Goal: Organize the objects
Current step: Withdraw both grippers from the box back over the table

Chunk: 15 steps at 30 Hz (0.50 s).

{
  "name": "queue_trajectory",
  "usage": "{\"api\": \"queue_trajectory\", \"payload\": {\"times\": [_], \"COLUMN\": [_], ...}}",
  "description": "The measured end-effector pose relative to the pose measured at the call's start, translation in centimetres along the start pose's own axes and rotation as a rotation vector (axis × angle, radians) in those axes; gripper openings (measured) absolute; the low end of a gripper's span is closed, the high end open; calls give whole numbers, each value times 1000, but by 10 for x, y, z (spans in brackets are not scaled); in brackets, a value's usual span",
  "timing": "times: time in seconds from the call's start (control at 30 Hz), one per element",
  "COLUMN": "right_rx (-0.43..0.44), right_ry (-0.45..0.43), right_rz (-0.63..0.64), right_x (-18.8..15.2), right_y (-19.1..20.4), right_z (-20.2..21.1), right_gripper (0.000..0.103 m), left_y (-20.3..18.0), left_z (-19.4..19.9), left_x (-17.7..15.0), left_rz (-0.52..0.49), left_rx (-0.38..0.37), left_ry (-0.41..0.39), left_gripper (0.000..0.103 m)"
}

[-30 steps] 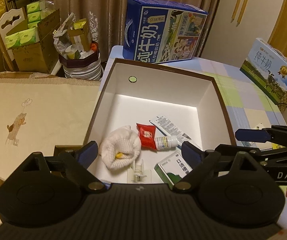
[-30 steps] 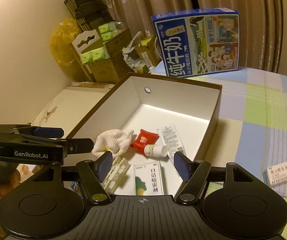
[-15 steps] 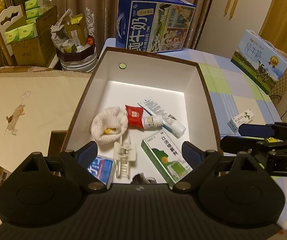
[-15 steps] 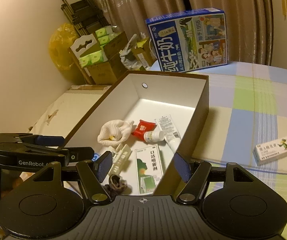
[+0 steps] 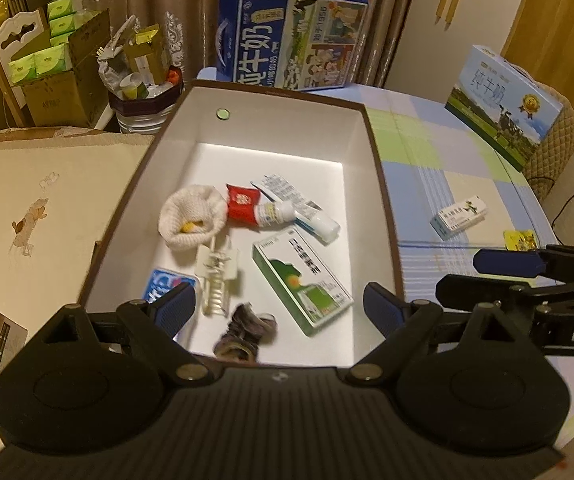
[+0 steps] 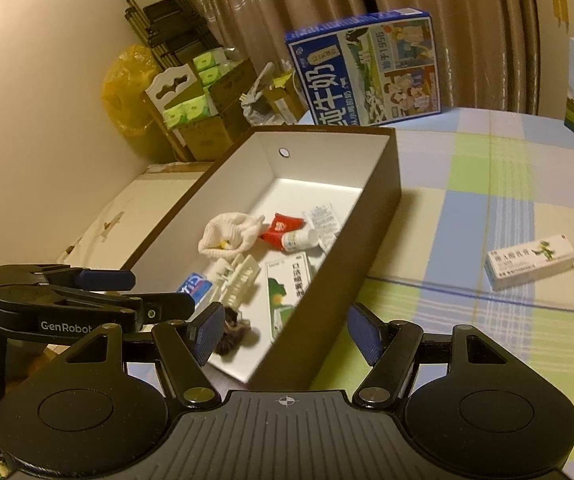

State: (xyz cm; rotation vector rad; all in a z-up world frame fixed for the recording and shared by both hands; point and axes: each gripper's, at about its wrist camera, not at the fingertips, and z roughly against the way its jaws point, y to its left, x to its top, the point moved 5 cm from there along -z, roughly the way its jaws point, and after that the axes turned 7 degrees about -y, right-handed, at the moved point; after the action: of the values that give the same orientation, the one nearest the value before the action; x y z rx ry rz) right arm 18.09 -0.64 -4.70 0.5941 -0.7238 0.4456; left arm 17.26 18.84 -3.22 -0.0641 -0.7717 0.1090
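A: Brown outside, white inside, that's the box (image 5: 383, 184) I'm sorting into, sitting on the checked tablecloth (image 6: 487, 184).

B: What's in it?

A: A white knitted cloth (image 5: 191, 216), a red sachet (image 5: 241, 204), a small bottle (image 5: 275, 213), a tube (image 5: 311, 220), a green-and-white carton (image 5: 303, 276) lying flat, a pale hair claw (image 5: 217, 276). All loose in the near half.

B: And your hands?

A: Left gripper (image 5: 279, 306) spread wide over the box's near end, nothing between its fingers. Right gripper (image 6: 285, 330) part open, empty too, straddling the box's near corner.

B: Anything left outside?

A: A small white medicine box (image 6: 529, 262) lies on the cloth, well apart from the box, right of it. My guess is it goes in next. A yellow packet (image 5: 519, 239) lies near it.
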Motion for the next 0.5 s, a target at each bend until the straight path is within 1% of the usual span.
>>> {"api": "queue_trajectory", "payload": {"times": [0.2, 0.5], "right_rx": [3, -6], "right_ry": [8, 21], "right_rz": [-14, -44], "right_x": [-9, -24], "right_y": [-18, -54], "right_z": [23, 54], "right_gripper": [65, 65], "left_y": [-27, -77], "left_z": [8, 13], "left_x": [-9, -21], "left_rz": [-8, -27], "left_rx": [0, -22], "left_ry": [5, 15], "left_gripper": [89, 89]}}
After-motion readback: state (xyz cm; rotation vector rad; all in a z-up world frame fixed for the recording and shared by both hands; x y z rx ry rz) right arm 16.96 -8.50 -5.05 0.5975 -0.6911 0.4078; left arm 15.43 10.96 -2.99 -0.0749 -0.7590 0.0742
